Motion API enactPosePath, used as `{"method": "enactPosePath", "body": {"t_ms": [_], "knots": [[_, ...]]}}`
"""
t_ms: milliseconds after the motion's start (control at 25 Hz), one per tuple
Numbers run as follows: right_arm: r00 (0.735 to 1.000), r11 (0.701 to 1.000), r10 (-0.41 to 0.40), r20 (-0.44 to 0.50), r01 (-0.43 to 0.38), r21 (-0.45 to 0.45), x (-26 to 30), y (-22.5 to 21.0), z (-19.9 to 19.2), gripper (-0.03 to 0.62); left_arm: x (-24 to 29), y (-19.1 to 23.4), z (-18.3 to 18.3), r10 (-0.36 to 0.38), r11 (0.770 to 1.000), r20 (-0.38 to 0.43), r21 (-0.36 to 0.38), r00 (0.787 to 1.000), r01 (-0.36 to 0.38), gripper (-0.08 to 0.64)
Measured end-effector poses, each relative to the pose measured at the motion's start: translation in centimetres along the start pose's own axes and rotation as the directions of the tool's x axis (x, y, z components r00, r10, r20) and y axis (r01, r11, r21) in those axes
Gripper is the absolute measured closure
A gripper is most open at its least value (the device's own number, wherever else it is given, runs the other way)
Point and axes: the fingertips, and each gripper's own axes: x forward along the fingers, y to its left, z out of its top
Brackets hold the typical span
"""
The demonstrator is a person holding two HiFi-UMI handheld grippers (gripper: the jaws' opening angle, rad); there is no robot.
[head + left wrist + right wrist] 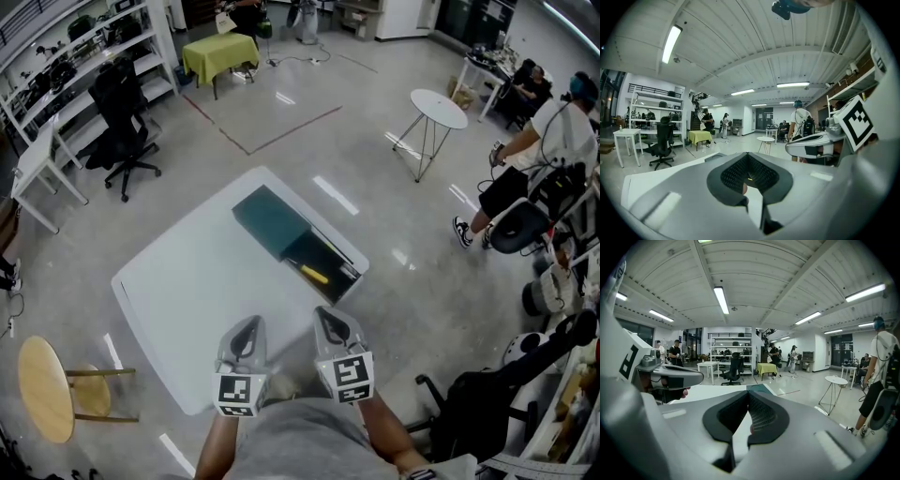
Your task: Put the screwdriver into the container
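Well short of the container (270,221) holding the screwdriver (314,274), left gripper (247,326) and right gripper (326,317) show fingers pressed together.

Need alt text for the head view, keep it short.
A yellow-handled screwdriver lies in the open end of a dark green container on a white table, seen steeply from above. At the bottom of the picture, the left gripper and right gripper are both shut and empty, near the table's front edge.
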Motion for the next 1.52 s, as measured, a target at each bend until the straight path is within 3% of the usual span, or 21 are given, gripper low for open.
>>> {"method": "enactPosePath", "body": {"t_ms": [1520], "knots": [[1.0, 1.0, 0.001, -0.004, -0.001, -0.016, -2.1, 0.6, -0.8, 0.589, -1.5, -1.1, -0.4, 0.002, 1.0, 0.003, 0.001, 1.0, -0.002, 0.548]]}}
